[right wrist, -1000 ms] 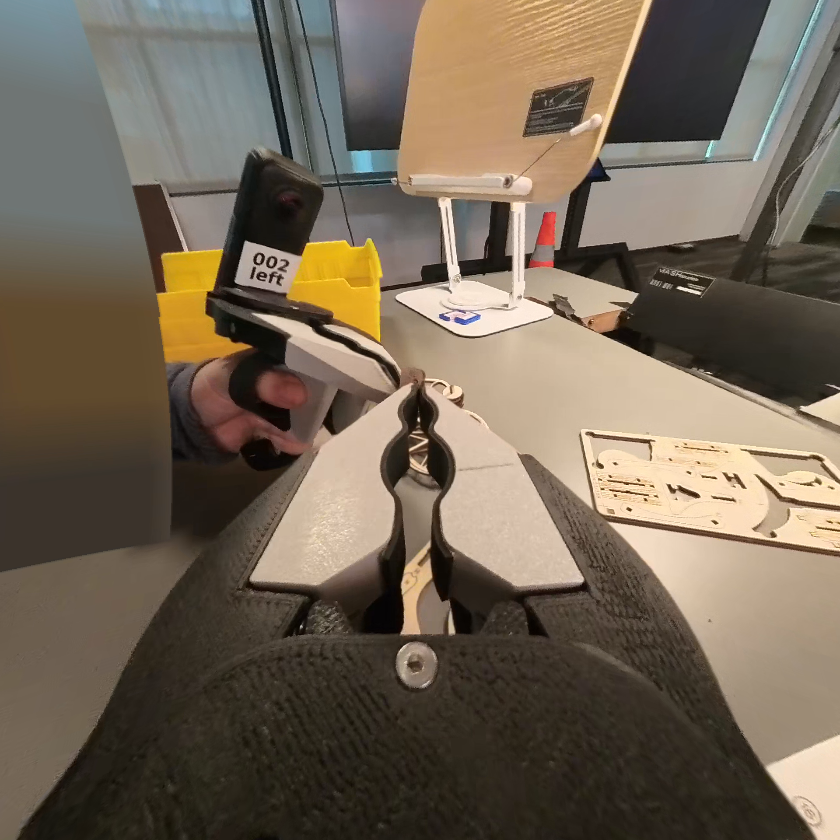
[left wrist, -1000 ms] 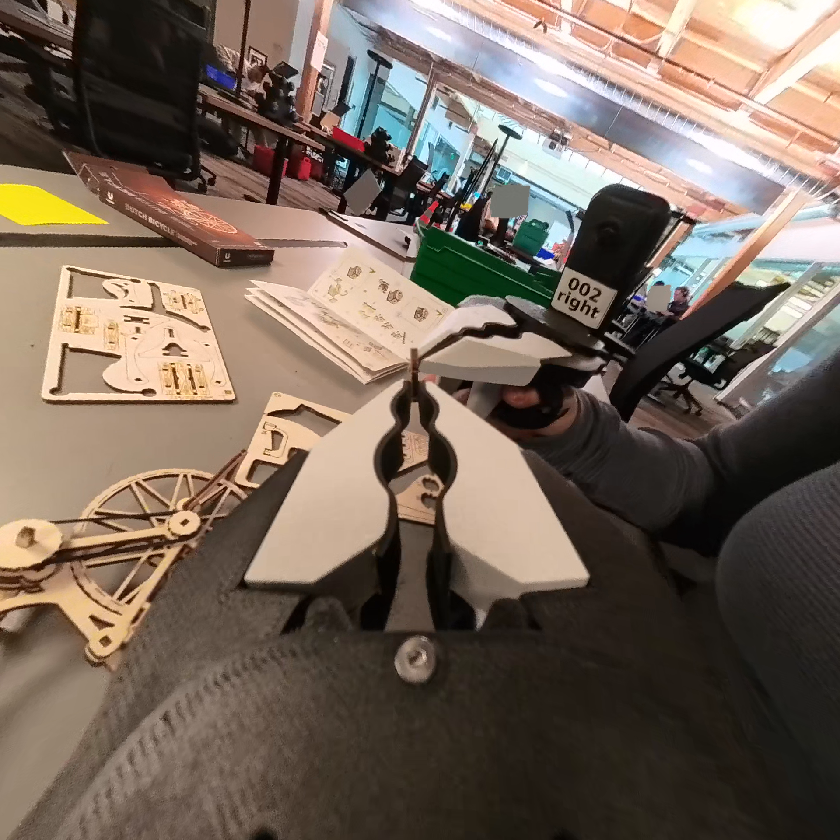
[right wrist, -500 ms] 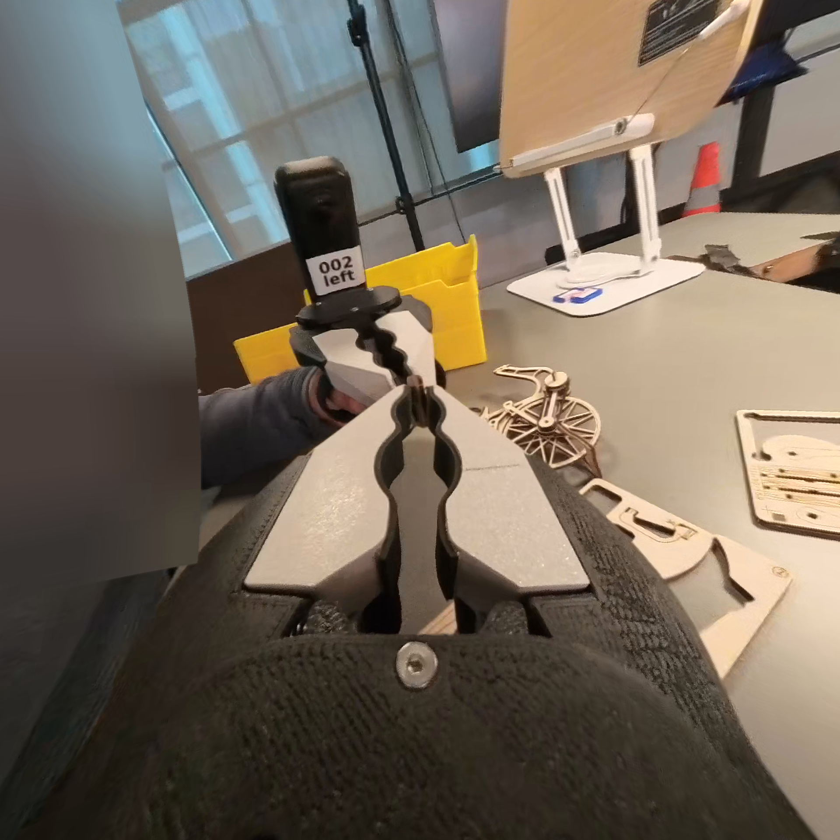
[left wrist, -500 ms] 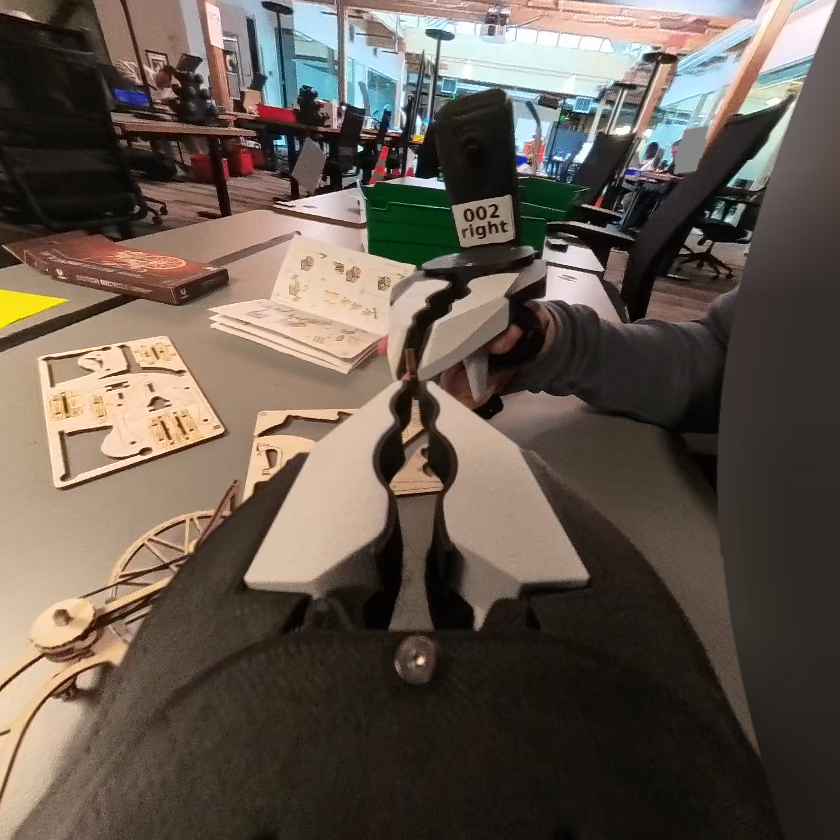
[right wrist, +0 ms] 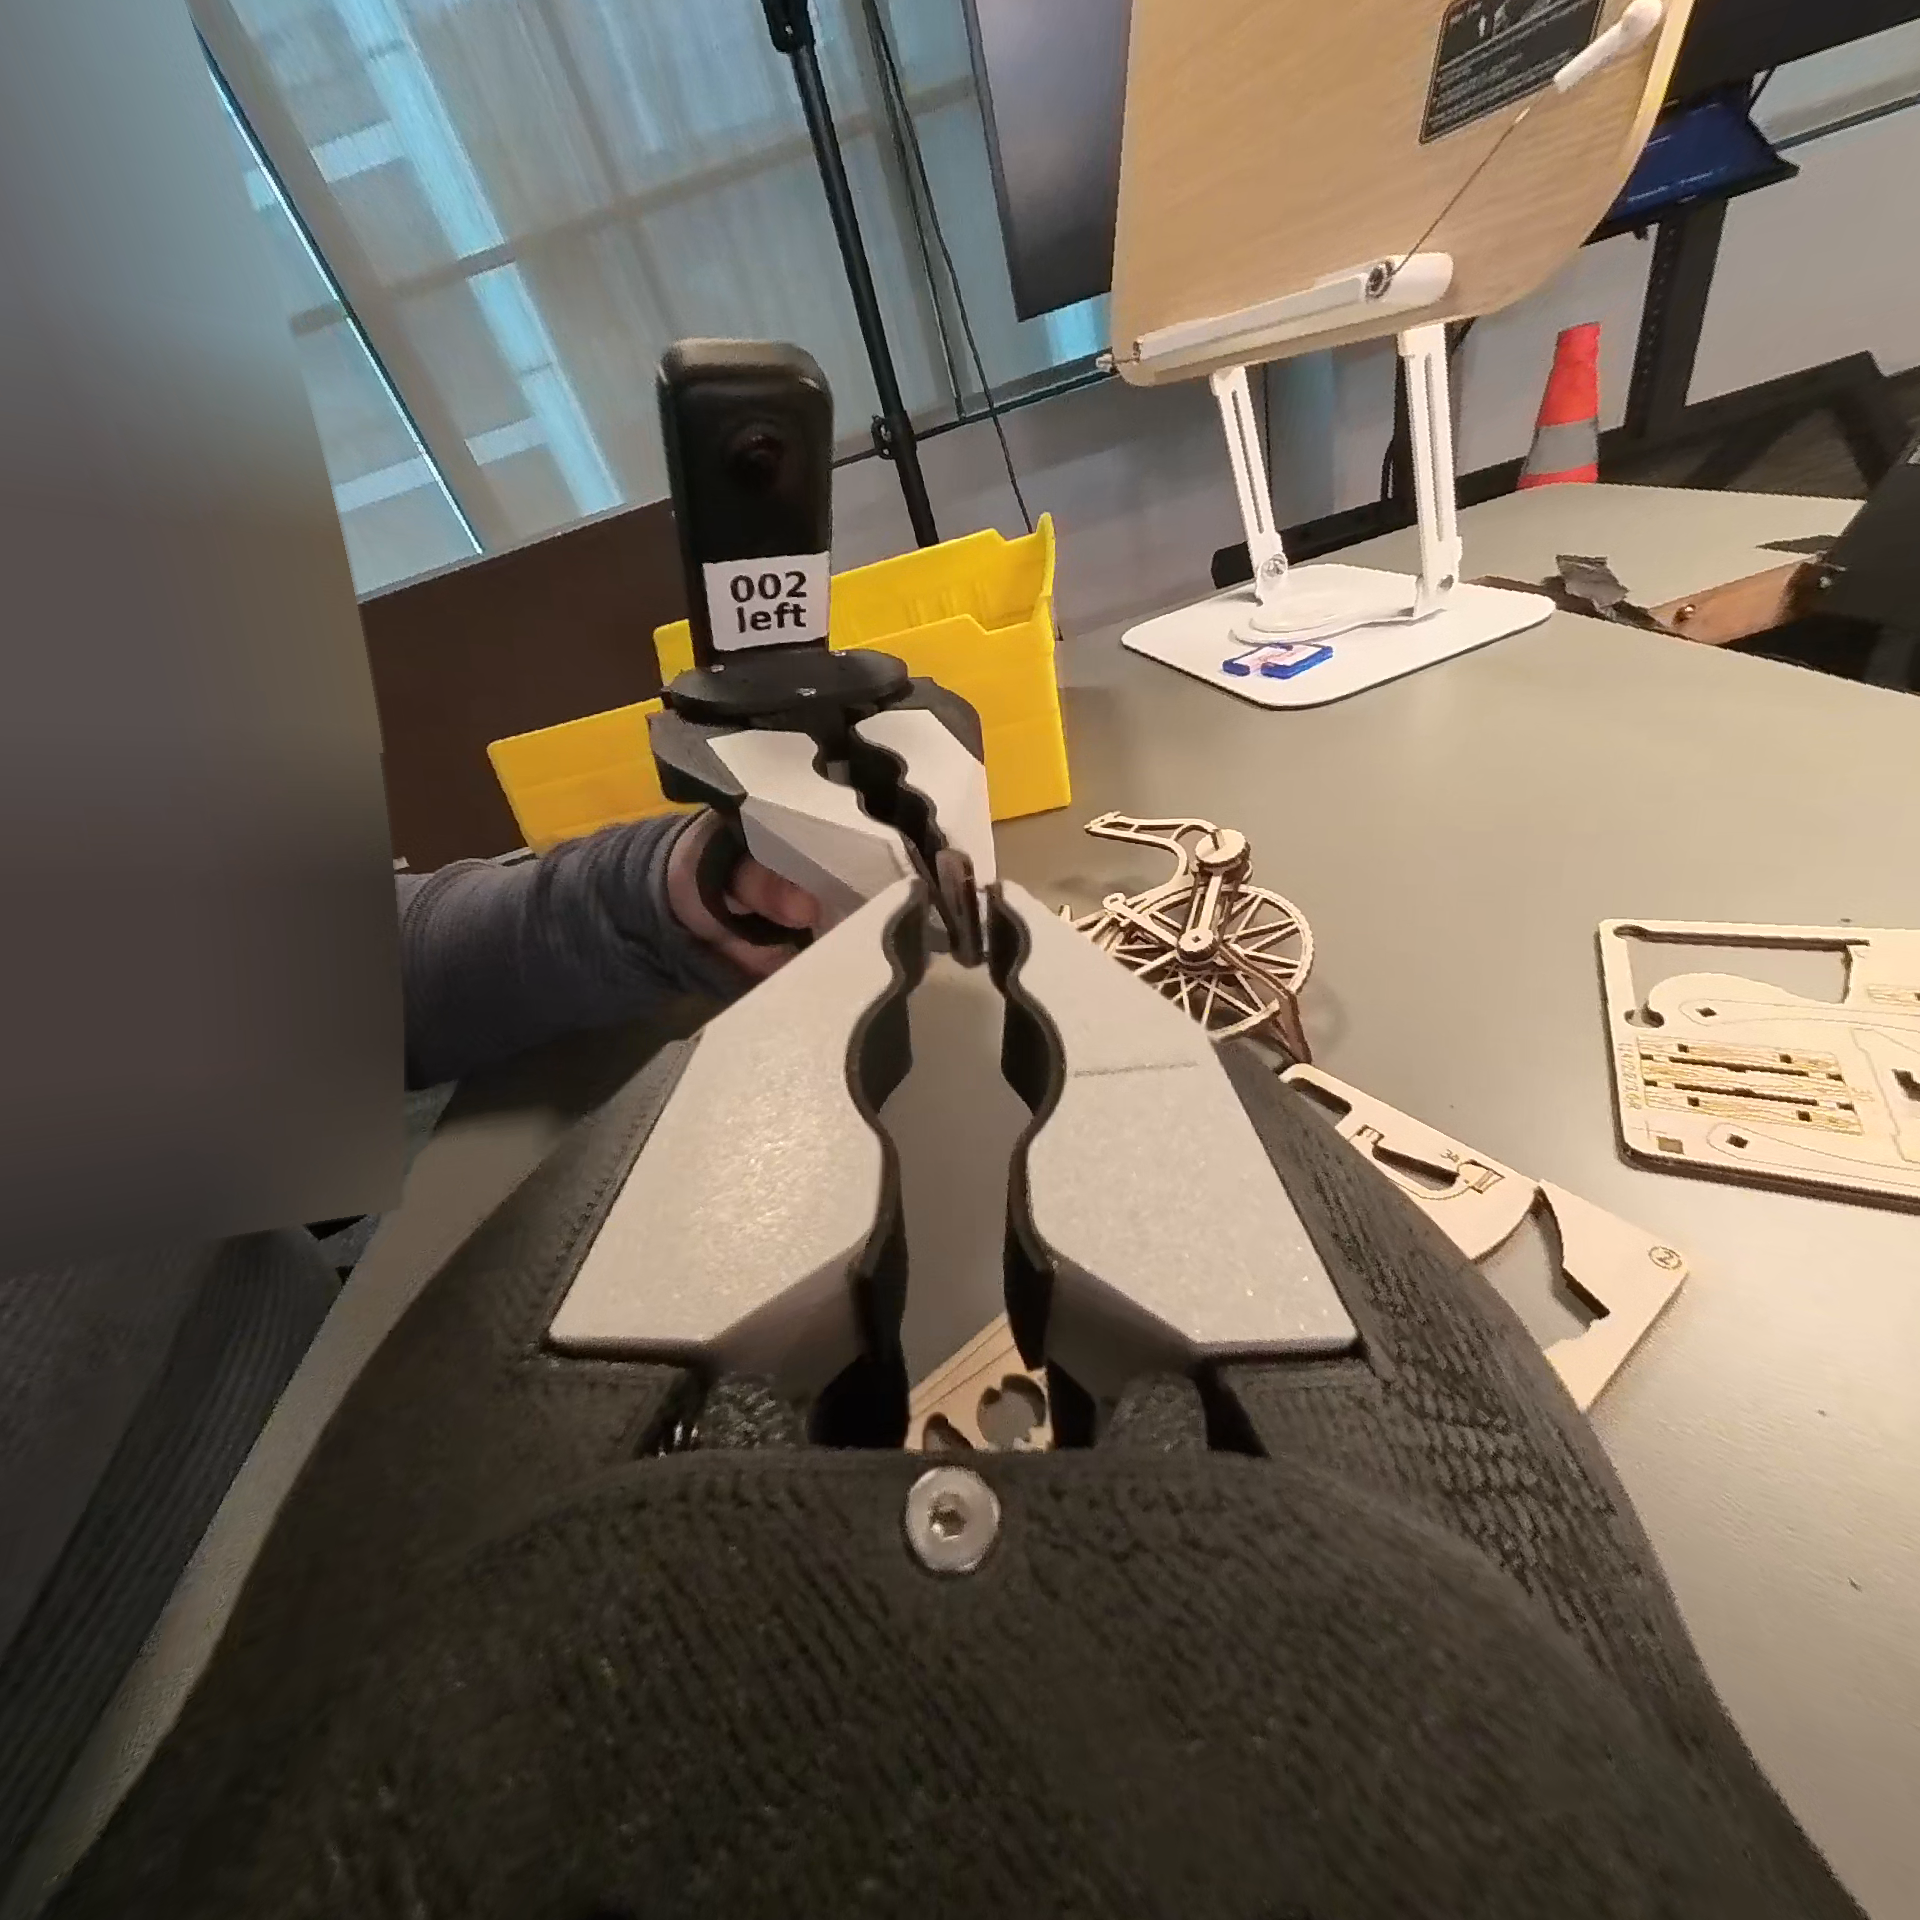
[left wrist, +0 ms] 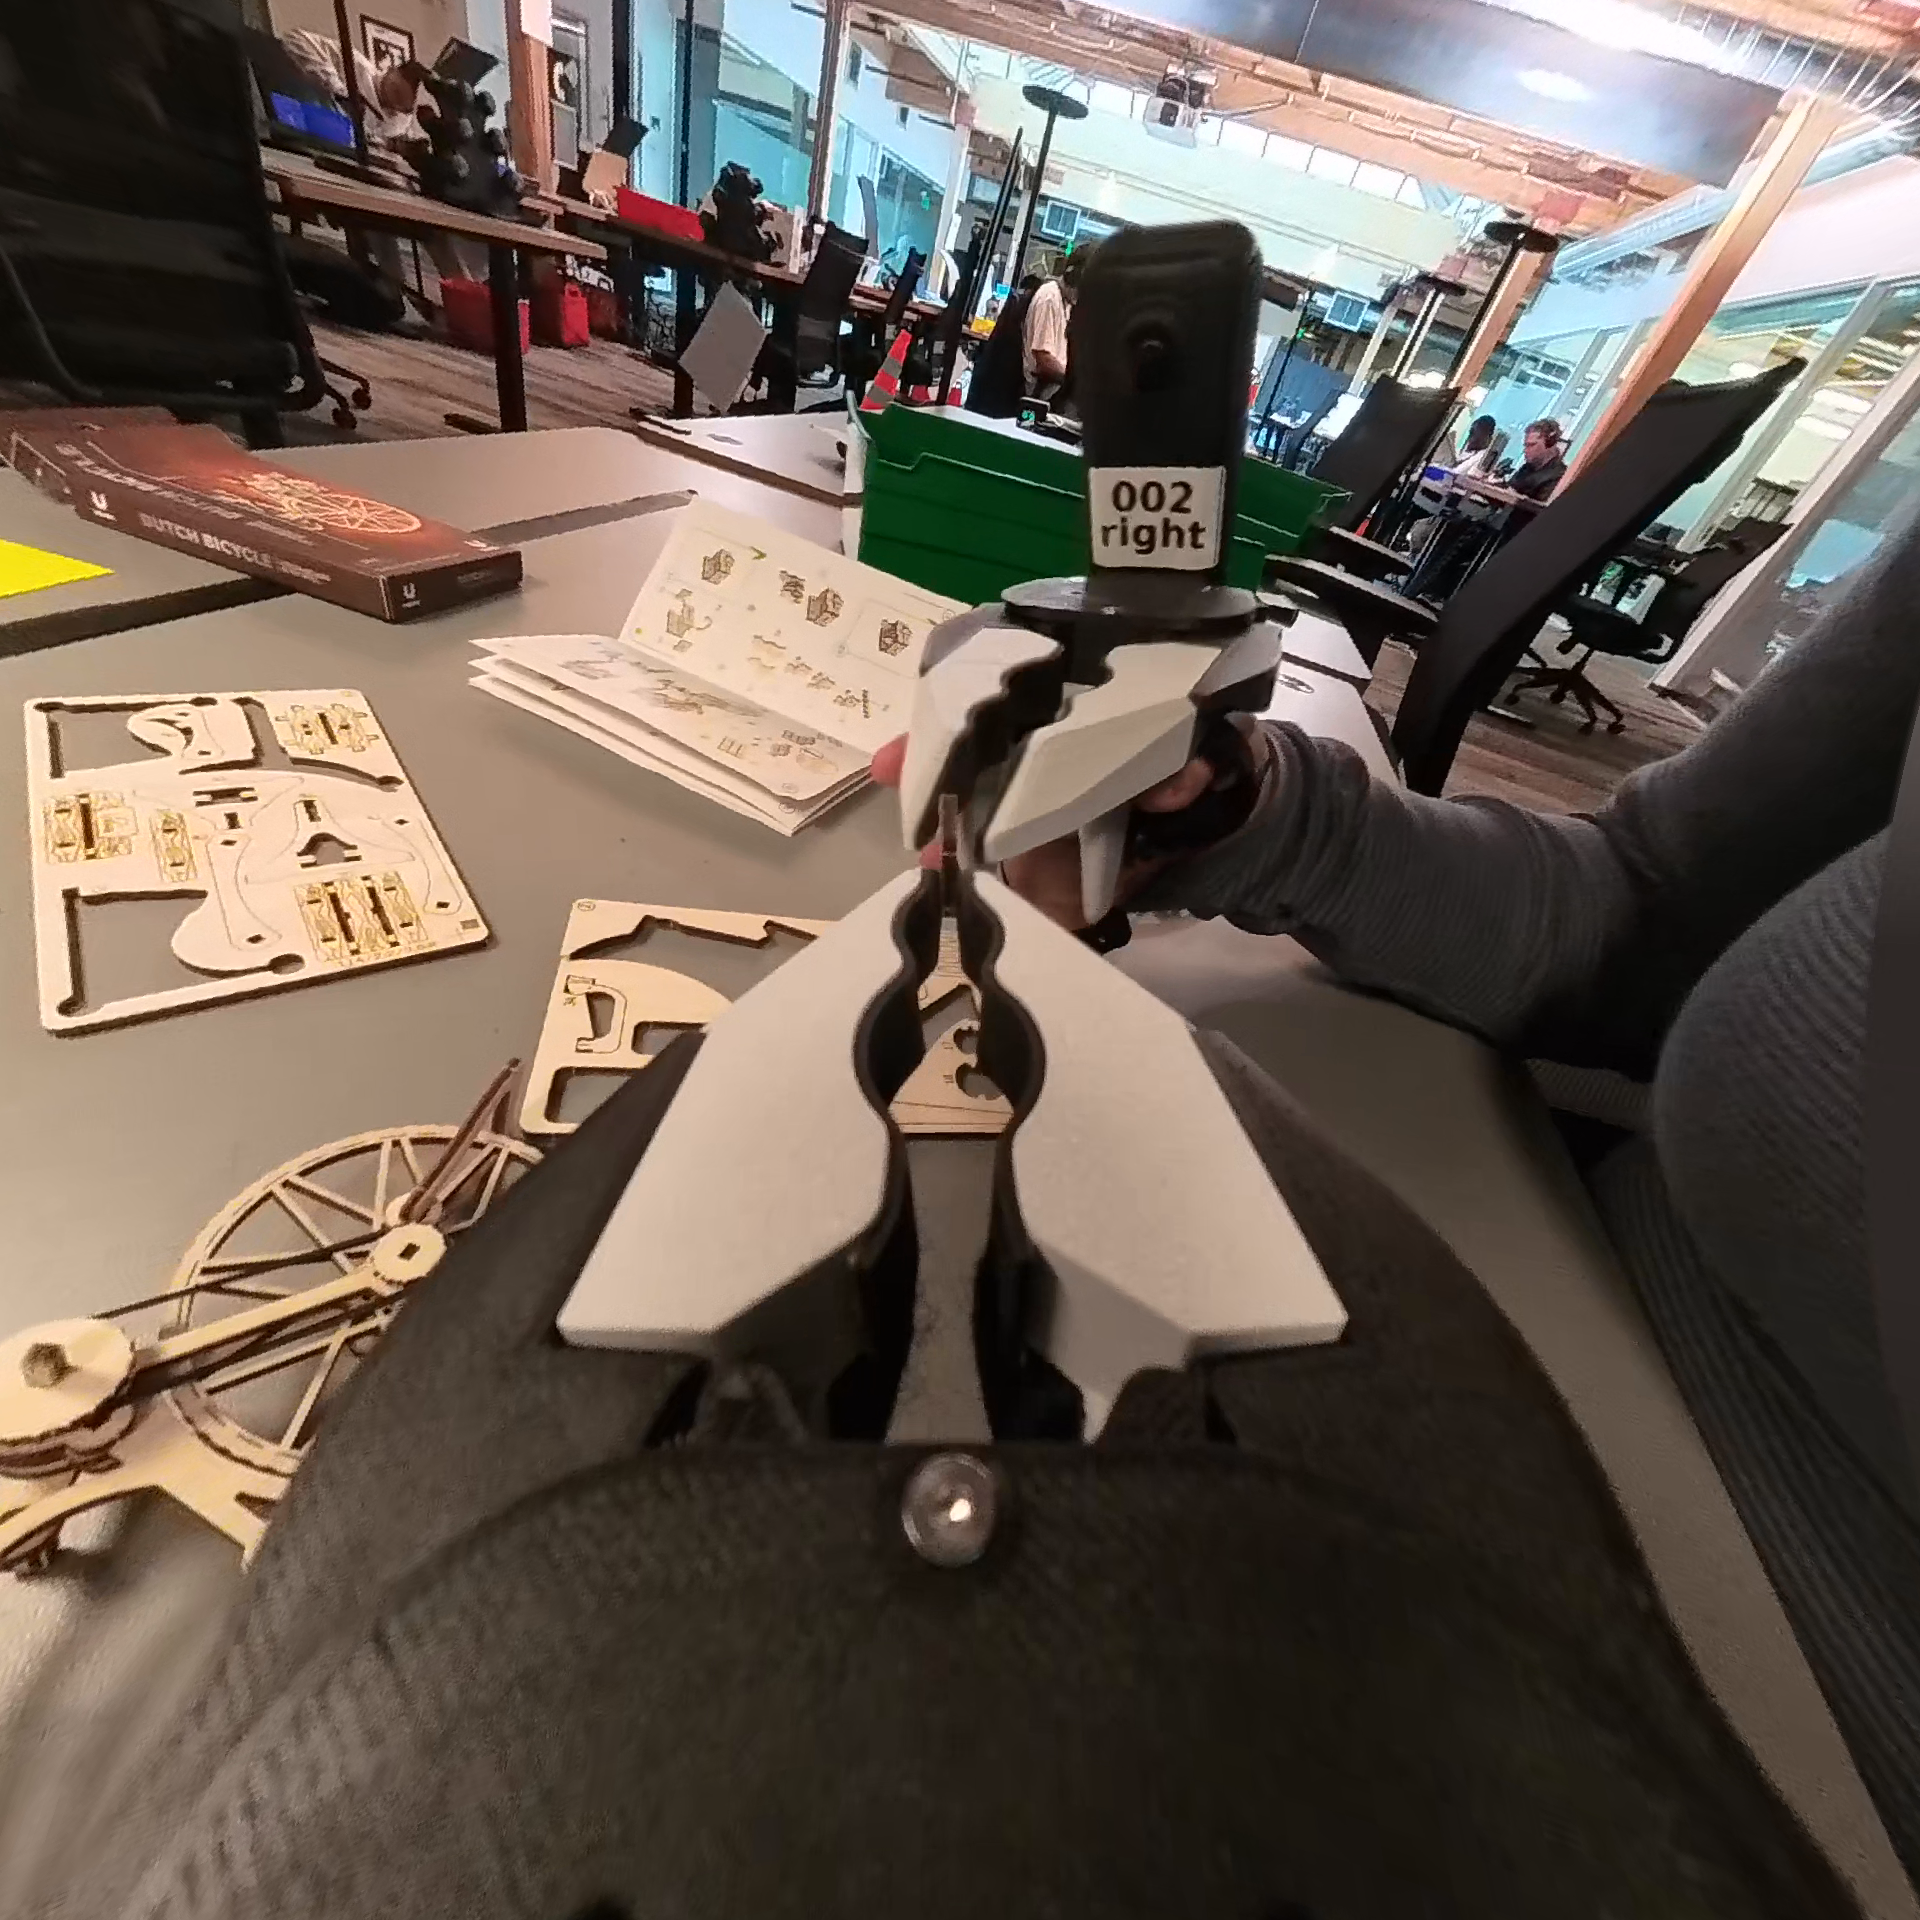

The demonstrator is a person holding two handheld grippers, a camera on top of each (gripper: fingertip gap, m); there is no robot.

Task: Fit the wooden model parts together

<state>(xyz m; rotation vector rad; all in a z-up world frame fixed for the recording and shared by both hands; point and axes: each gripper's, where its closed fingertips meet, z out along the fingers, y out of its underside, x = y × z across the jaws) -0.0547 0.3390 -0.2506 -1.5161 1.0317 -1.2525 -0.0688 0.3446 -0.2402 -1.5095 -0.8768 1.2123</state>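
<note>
My left gripper (left wrist: 948, 883) is shut on a small thin wooden part (left wrist: 948, 831) and holds it upright above the grey table (left wrist: 582, 810). My right gripper (right wrist: 958, 902) faces it tip to tip. Its jaws stand a narrow gap apart on either side of the same part (right wrist: 961, 899). The right gripper also shows in the left wrist view (left wrist: 940, 826), and the left gripper in the right wrist view (right wrist: 951, 862). A half-built wooden bicycle model (left wrist: 312, 1247) (right wrist: 1216, 945) lies on the table below the left gripper.
Two punched wooden part sheets (left wrist: 239, 852) (left wrist: 665, 997) lie on the table, also seen in the right wrist view (right wrist: 1766, 1060) (right wrist: 1455, 1226). An open instruction booklet (left wrist: 748, 665), the kit box (left wrist: 260, 520), green bins (left wrist: 966, 499), a yellow bin (right wrist: 935, 665) and a white stand (right wrist: 1340, 623) stand farther back. The grippers are tip to tip, or close to it.
Both grippers have swung to face each other upright, tips still together at the small part. The right gripper's jaws have widened slightly.
</note>
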